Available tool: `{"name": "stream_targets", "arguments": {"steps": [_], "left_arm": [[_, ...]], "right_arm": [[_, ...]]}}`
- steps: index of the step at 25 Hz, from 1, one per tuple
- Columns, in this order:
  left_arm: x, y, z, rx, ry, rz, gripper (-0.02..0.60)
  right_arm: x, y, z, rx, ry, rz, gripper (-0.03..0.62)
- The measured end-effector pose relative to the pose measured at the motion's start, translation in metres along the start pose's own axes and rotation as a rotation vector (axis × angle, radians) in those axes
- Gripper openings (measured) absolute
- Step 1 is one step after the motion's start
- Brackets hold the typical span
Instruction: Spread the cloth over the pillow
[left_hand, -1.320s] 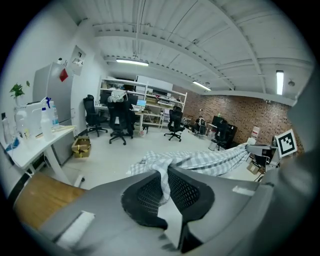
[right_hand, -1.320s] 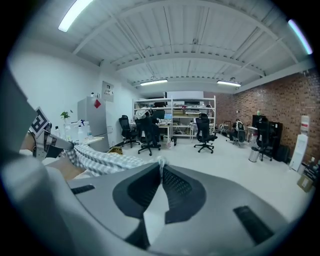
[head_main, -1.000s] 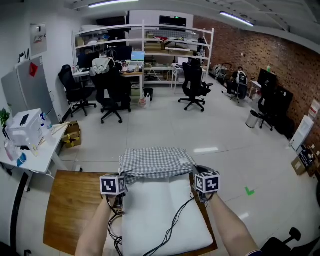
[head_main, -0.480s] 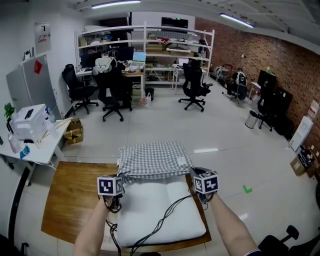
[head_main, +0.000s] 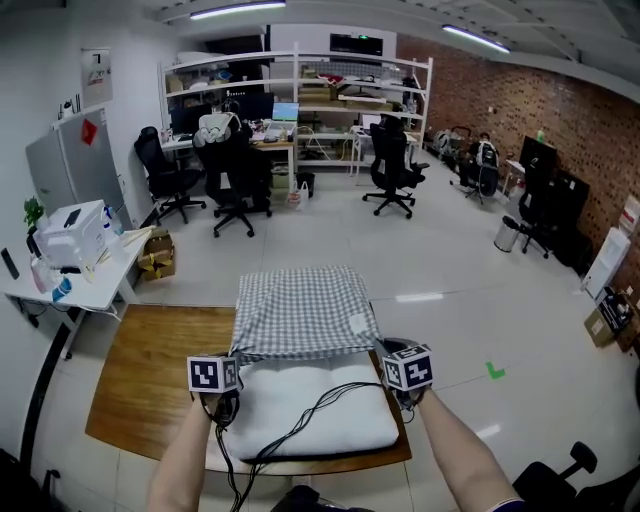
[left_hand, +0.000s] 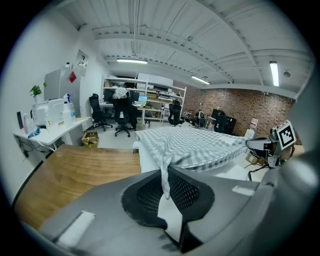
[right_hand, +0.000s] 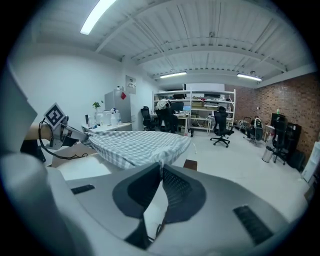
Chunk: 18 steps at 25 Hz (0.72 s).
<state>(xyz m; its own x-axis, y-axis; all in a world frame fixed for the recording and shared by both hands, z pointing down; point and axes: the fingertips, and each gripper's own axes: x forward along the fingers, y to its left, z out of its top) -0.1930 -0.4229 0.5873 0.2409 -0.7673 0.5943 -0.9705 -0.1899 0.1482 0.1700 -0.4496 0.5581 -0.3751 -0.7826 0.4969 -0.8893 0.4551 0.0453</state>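
Checked cloth (head_main: 300, 310): lies over the far half of the white pillow (head_main: 320, 420) on the wooden bench (head_main: 140, 390). The near half, toward 6 o'clock, is bare.

Left tool (left_hand: 165, 186) is pressed together on the cloth's near-left corner. Right tool (right_hand: 160, 175) likewise pinches the near-right corner.

Step, as judged: mid-draw across the pillow. Next: pull both corners evenly toward 6 o'clock, near edge kept taut, past the pillow's end, then let go.

Forearms reach in from 6 o'clock, parallel, tools tipped slightly downward, flanking the pillow at 9 and 3.
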Motion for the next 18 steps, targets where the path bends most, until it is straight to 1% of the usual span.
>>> {"name": "stream_targets", "arguments": {"steps": [7,12,18], "left_arm": [[-0.034,-0.014,-0.021,0.006,-0.008,0.009,0.017],[-0.054,-0.019,-0.040,-0.006,-0.005,0.016,0.017],[-0.073,-0.027,-0.067,0.027,0.015,-0.003,0.017]], "right_arm": [[-0.033,0.013,-0.017,-0.022,-0.008,0.026,0.031],[-0.052,0.025,-0.029,-0.023,-0.010,0.046,0.031],[-0.074,0.036,-0.050,-0.014,-0.015,0.053,0.031]]}}
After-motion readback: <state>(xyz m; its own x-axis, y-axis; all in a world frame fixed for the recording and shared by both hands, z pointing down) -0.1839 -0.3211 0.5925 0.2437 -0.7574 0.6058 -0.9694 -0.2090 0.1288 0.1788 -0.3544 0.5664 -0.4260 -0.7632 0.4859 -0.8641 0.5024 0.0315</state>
